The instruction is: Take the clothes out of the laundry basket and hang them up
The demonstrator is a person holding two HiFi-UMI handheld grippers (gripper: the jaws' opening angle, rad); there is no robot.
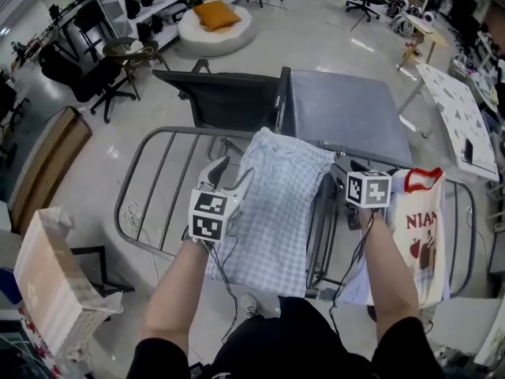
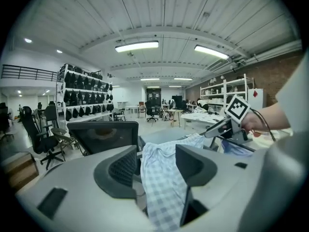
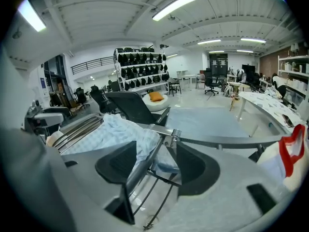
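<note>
As both forearms (image 1: 177,290) reach forward, right hand-held gripper (image 3: 157,156) spread around rack rail (image 3: 140,173)

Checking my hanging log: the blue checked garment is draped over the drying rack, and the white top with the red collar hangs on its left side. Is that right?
Not quite. The blue checked garment is draped over the drying rack, but the white top with the red collar hangs on its right side, as the head view shows.
</note>
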